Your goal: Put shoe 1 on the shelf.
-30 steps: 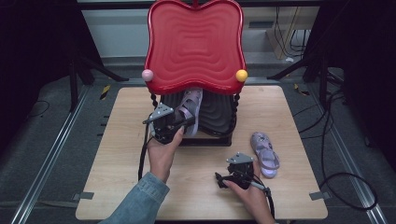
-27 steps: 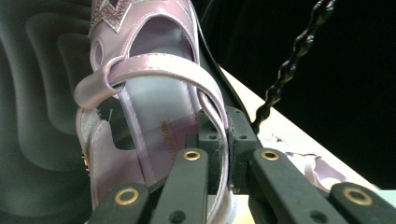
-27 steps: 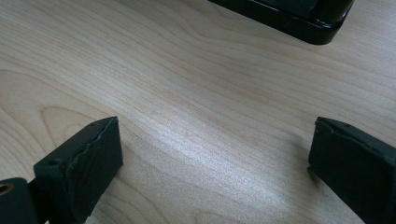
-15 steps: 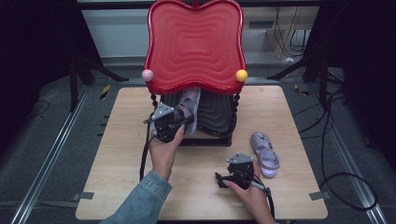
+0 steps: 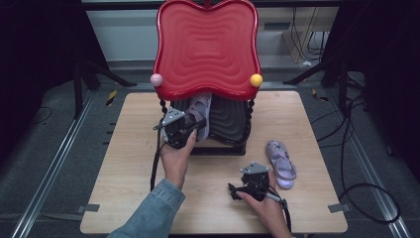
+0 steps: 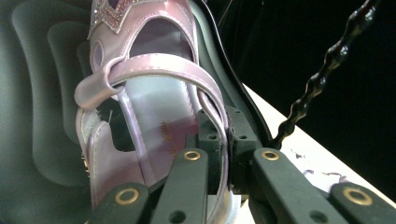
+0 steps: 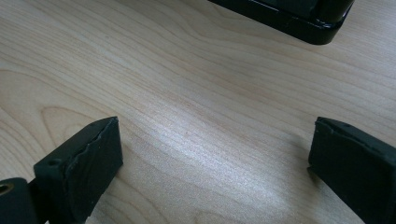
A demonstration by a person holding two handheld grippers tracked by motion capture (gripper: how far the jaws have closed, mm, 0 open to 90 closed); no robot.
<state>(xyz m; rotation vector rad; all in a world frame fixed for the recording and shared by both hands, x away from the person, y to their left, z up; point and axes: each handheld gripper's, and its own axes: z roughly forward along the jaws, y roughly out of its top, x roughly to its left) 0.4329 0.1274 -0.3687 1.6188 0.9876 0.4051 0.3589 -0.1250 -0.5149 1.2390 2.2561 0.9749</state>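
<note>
A light wooden table point(image 5: 124, 163) carries a two-tier shoe rack: a glossy red, wavy-edged, ribbed upper shelf point(image 5: 207, 47) raised on black beaded posts point(image 6: 322, 74), with a pink knob point(image 5: 156, 79) and a yellow knob point(image 5: 256, 80) at its front corners, above a black ribbed lower tray point(image 5: 230, 119).

The left gripper point(image 5: 190, 130) is at the left front of the lower tray. In the left gripper view its jaws are closed on the side edge of a glossy pale-pink strapped sandal with a glittered toe piece point(image 6: 154, 93), pinching the thin upper rim between the pads. The sandal lies along the black tray with its toe pointing inward under the red shelf; whether its sole rests fully on the tray appears likely but cannot be confirmed, as the gripper body and the overhanging shelf block that area in the high view.

A second, matching pale-lilac sandal point(image 5: 281, 157) lies flat on the table, to the right of the rack and well apart from it.

The right gripper point(image 5: 236, 188) is held low over the table near the front edge, just left of the second sandal. Its jaws stand wide apart with bare wood between them. The black base edge point(image 7: 289, 16) of the rack crosses the top of the right gripper view.
</note>
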